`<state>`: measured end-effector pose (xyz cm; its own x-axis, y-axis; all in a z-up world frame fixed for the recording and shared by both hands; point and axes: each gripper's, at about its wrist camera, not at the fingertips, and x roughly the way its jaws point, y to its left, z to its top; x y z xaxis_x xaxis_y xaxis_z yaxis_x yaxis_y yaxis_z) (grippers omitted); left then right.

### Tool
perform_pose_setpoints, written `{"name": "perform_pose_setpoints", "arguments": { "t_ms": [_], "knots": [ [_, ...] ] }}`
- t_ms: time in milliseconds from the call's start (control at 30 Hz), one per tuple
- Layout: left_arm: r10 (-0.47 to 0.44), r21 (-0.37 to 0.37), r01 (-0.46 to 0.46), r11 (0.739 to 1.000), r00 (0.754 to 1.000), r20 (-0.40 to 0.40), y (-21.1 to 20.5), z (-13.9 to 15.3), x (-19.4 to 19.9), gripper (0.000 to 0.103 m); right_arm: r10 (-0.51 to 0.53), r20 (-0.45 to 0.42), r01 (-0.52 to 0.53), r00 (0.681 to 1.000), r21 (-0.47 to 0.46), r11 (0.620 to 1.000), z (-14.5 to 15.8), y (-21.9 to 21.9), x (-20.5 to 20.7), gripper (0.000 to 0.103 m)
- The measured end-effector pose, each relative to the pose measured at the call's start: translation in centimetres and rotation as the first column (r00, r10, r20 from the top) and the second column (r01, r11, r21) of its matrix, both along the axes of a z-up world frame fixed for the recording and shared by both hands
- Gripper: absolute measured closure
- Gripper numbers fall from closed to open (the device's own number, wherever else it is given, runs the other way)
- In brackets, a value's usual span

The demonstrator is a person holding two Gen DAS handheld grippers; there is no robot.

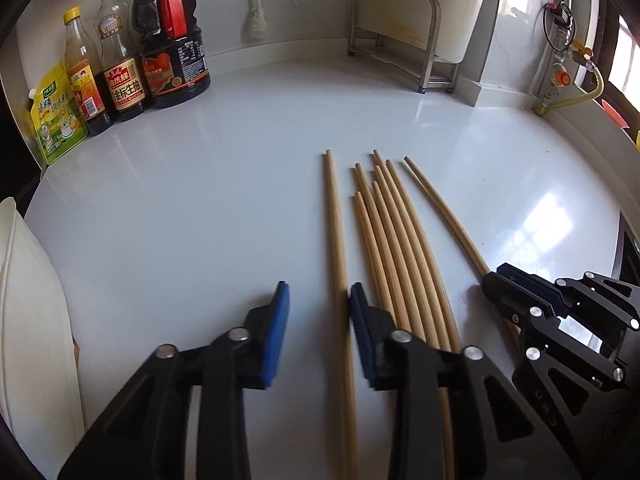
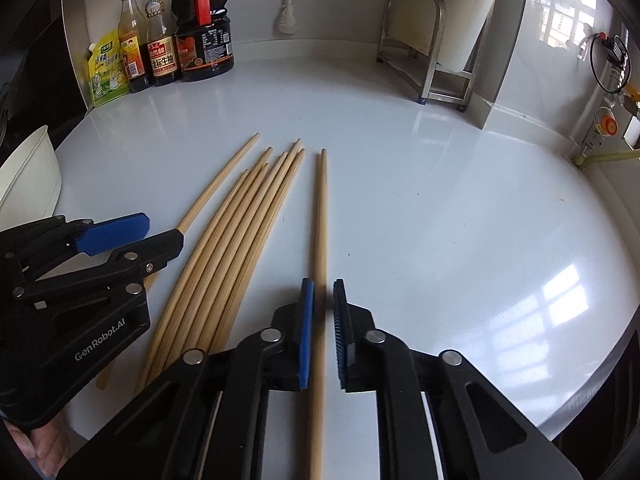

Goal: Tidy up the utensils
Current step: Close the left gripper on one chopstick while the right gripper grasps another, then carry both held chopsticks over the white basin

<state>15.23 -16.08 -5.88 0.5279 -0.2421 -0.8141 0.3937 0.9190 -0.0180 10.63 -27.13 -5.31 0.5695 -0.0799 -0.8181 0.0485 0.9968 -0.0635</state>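
Several wooden chopsticks lie lengthwise on the white counter [image 1: 180,220]. In the left wrist view my left gripper [image 1: 318,300] stands open astride the leftmost chopstick [image 1: 336,220], which rests against the right pad while the left pad is apart from it. The main bunch [image 1: 392,232] lies just right of that finger. In the right wrist view my right gripper [image 2: 323,292] is shut on the rightmost chopstick [image 2: 322,208], its blue pads tight beside the stick. The bunch [image 2: 248,220] lies to its left. Each gripper shows in the other's view: right gripper [image 1: 496,284], left gripper [image 2: 164,228].
Sauce bottles [image 1: 172,48] and a yellow-green pouch [image 1: 56,120] stand at the back left. A metal rack [image 1: 400,36] stands at the back. A white container [image 2: 28,176] is at the left. The counter's edge [image 2: 600,380] curves along the right, with gas fittings [image 2: 608,124] behind.
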Motion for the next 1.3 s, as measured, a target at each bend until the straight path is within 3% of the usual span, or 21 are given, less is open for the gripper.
{"name": "perform_pose_setpoints", "arguments": {
  "t_ms": [67, 333, 567, 1067, 1300],
  "knots": [
    [-0.016, -0.004, 0.016, 1.0, 1.0, -0.008, -0.2, 0.0, -0.3, 0.095, -0.001, 0.003, 0.001, 1.0, 0.003, 1.0, 0.0, 0.0, 0.0, 0.097],
    [-0.025, -0.016, 0.025, 1.0, 0.999, -0.021, 0.1, 0.3, -1.4, 0.095, -0.064, 0.023, 0.062, 0.998, 0.096, 0.993, 0.6, -2.0, -0.7, 0.097],
    [-0.02, -0.04, 0.019, 0.999, 1.0, -0.017, 1.5, 1.8, -3.0, 0.095, -0.057, 0.06, 0.05, 0.997, 0.124, 0.991, 2.3, -1.4, -2.0, 0.097],
    [-0.001, -0.141, 0.016, 0.99, 0.994, 0.108, 8.0, 9.2, -7.7, 0.095, -0.083, 0.17, 0.045, 0.982, 0.219, 0.975, 7.6, 2.3, -6.3, 0.097],
    [0.043, -0.152, -0.019, 0.988, 0.988, 0.151, 11.9, 11.3, -8.3, 0.095, -0.04, 0.195, -0.004, 0.98, 0.224, 0.975, 9.4, 5.9, -5.9, 0.097]
  ]
}}
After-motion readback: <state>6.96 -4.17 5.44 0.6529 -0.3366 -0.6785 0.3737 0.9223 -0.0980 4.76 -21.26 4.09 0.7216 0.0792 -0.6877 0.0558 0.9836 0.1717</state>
